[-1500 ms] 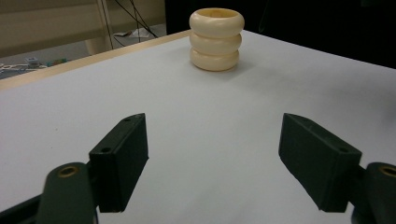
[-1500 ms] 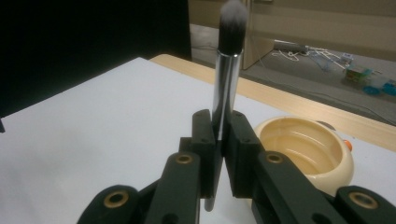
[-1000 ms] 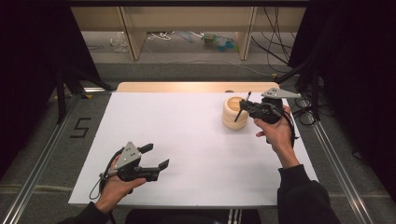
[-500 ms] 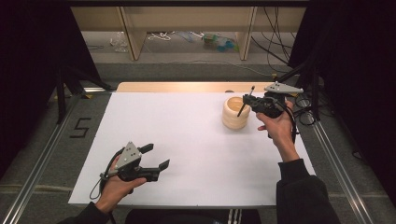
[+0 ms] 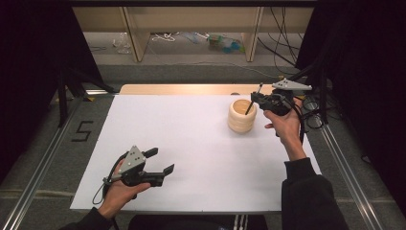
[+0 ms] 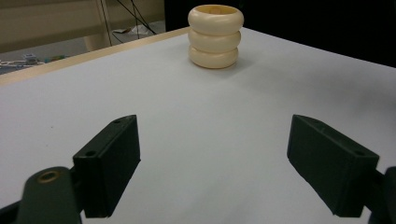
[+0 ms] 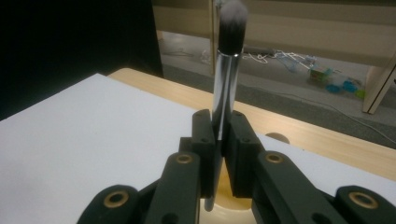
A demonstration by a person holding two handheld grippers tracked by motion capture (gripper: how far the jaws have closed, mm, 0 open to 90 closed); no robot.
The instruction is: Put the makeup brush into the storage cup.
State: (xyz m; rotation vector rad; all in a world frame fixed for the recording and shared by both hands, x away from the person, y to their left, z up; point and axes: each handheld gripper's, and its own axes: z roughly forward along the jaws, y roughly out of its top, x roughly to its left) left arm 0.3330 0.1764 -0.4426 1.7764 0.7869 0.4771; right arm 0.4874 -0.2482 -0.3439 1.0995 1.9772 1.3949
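Makeup brush [image 7: 227, 74], silver-ferruled with dark bristles uppermost, stands clamped between the jaws of the right tool [image 5: 262, 100], its handle end dipping into the mouth of the cream ribbed holder [image 5: 242, 116] at the far right of the white desk [image 5: 191, 143]; a second ago the tool hovered a little nearer the person with the brush slanting beside the holder's rim, half a second ago it was over the rim, and now the handle tip sits inside the opening; that shift suggests the brush is being lowered into the holder, and the job looks close to done, with only the release left; from the right gripper view the brush runs nearly upright and the holder's rim shows just below the jaws; the left tool [image 5: 160, 160] rests low at the near left of the desk, well apart from the holder, its jaws spread wide on nothing, and it has not moved across the three moments; from the left gripper view the holder stands upright, three stacked rings in shape; the release likely calls for the handle to be well down inside, lest the brush tip out
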